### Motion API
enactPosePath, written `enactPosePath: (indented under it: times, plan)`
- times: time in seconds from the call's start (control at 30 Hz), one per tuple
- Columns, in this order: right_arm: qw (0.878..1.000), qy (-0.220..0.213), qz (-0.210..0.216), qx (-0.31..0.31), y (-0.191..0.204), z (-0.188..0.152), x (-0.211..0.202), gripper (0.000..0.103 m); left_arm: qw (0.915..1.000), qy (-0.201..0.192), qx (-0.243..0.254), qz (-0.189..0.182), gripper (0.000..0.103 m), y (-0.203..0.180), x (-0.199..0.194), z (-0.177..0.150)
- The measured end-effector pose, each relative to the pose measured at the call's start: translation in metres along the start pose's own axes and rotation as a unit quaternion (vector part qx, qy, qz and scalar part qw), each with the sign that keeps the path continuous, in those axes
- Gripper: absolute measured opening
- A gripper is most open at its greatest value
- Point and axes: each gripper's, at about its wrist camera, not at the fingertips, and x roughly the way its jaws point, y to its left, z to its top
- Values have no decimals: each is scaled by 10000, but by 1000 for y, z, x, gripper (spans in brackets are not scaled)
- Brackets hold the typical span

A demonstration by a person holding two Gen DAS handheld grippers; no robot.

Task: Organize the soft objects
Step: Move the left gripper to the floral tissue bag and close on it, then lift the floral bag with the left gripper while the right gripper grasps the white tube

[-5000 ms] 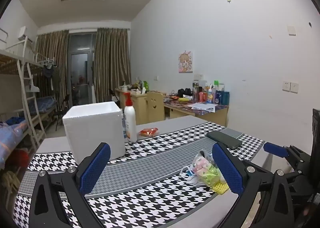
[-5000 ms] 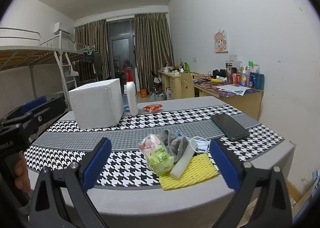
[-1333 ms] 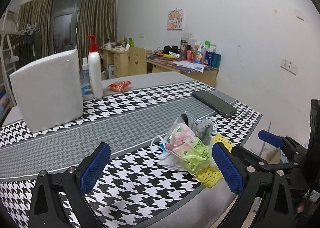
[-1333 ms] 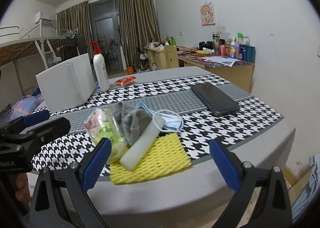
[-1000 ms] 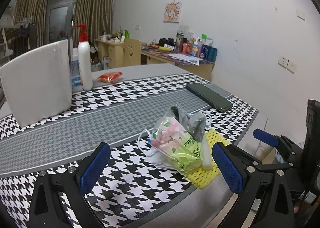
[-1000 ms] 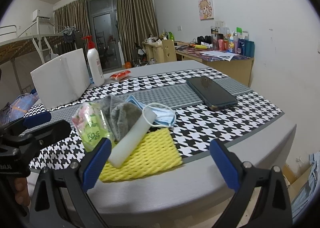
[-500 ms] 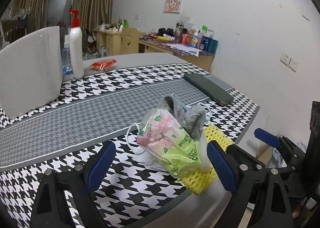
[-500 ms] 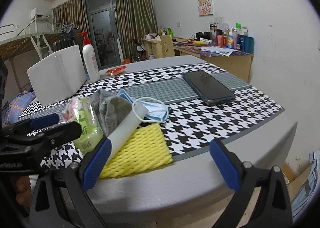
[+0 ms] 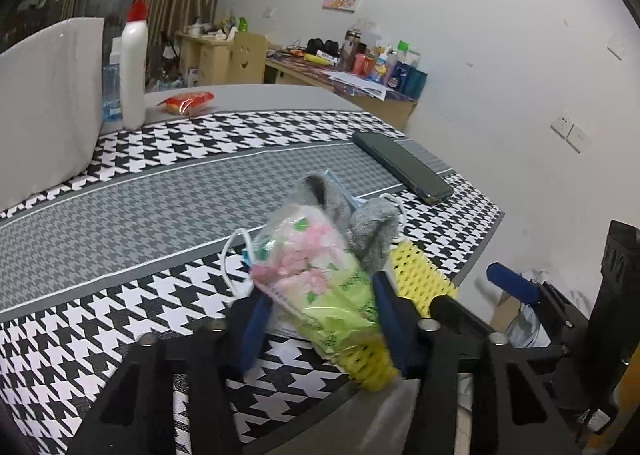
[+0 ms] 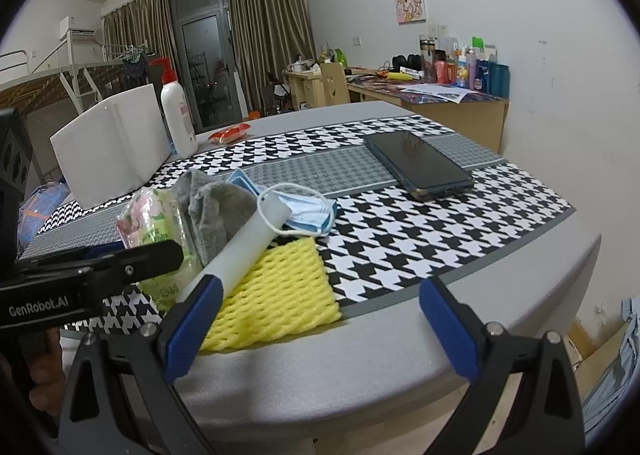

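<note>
The left gripper point(image 9: 320, 315) is closing its blue-padded fingers point(image 9: 252, 319) around a crinkly clear plastic packet point(image 9: 316, 271) — printed in pink flowers and green, its small writing unreadable — and whether the pads are already pressing it I cannot tell, since the view is blurred. The right gripper point(image 10: 316, 319) is hovering at the worktop point(image 10: 400, 335) edge with its fingers point(image 10: 192, 319) spread wide, nothing between them. The black arm reaching in from the left of the right view is showing "GenRobot.AI". The packet is lying in a small heap on the houndstooth cloth point(image 10: 400, 231), leaning on a fuzzy grey sock point(image 10: 208, 207), with a smooth white foam tube point(image 10: 244, 243) across a yellow foam net point(image 10: 272, 295) and a pleated blue face mask point(image 10: 308, 215) behind it. Further back a dark phone point(image 10: 420, 163) is lying flat; beyond, a white foam box point(image 10: 108, 147) — contents hidden — is standing beside a white pump bottle point(image 10: 176, 119) with a red top and a small red snack pack point(image 10: 230, 134).
</note>
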Motion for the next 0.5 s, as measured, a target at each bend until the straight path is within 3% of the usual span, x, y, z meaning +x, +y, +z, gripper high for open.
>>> enactPosePath:
  times: [0.3, 0.5]
  plan:
    - [10000, -3, 10, -21, 2, -1, -1, 100, 9998, -53, 89, -189, 32, -3, -3, 1]
    - [10000, -45, 43, 7, 3, 1, -2, 100, 9992, -215, 235, -228, 32, -4, -15, 0]
